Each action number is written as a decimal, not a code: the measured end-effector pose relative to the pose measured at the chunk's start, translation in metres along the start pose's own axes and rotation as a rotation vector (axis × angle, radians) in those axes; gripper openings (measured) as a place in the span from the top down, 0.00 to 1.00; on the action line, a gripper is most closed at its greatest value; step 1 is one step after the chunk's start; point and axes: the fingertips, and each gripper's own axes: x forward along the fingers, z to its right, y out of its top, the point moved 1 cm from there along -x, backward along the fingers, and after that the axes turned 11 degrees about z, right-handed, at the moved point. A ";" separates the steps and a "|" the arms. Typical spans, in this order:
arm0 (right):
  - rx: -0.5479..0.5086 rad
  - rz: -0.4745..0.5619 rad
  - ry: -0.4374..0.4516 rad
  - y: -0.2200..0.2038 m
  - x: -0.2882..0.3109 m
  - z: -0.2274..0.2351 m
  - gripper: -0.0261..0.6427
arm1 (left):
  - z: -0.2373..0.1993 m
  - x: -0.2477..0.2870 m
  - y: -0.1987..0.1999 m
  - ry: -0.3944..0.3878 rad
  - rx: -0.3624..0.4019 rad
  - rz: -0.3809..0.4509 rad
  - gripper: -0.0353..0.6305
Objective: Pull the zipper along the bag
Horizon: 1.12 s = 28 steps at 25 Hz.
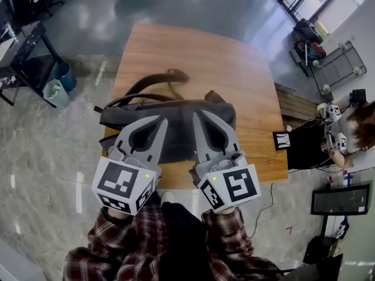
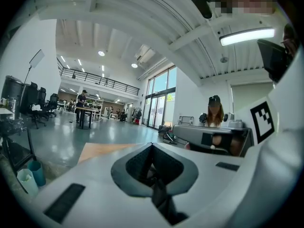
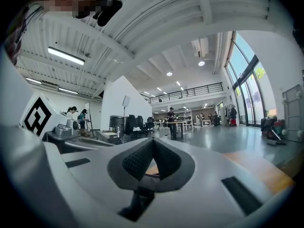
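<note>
Grey bag (image 1: pixel 179 134) lies along the near edge of the wooden worktop (image 1: pixel 193 51); left claw (image 1: pixel 160 119) and right claw (image 1: pixel 197 113) hover over it, both pressed together, apparently pinching nothing.

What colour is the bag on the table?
Dark grey; the bag shows best in the head view.

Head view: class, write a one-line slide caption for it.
Left gripper and right gripper, jaws shut and empty, poised over the dark bag on the wooden table.
</note>
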 end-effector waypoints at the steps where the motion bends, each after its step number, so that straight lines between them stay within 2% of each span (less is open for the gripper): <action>1: 0.002 0.000 -0.005 -0.001 0.007 0.001 0.95 | -0.005 0.002 -0.001 -0.004 -0.001 -0.005 0.94; 9: -0.008 -0.023 -0.014 -0.007 0.029 0.007 0.95 | -0.024 0.019 -0.002 -0.032 -0.019 -0.024 0.94; 15: -0.031 -0.075 0.023 -0.013 0.033 0.026 0.95 | -0.021 0.031 -0.009 -0.057 -0.058 -0.035 0.94; 21: -0.022 -0.094 0.087 -0.021 0.034 0.035 0.95 | -0.021 0.038 -0.002 -0.095 -0.241 0.046 0.92; 25: 0.010 -0.094 0.143 -0.024 0.038 0.030 0.94 | -0.014 0.044 0.002 -0.145 -0.274 0.037 0.73; 28: 0.022 -0.111 0.200 -0.021 0.042 0.023 0.87 | -0.008 0.048 0.005 -0.194 -0.354 0.008 0.59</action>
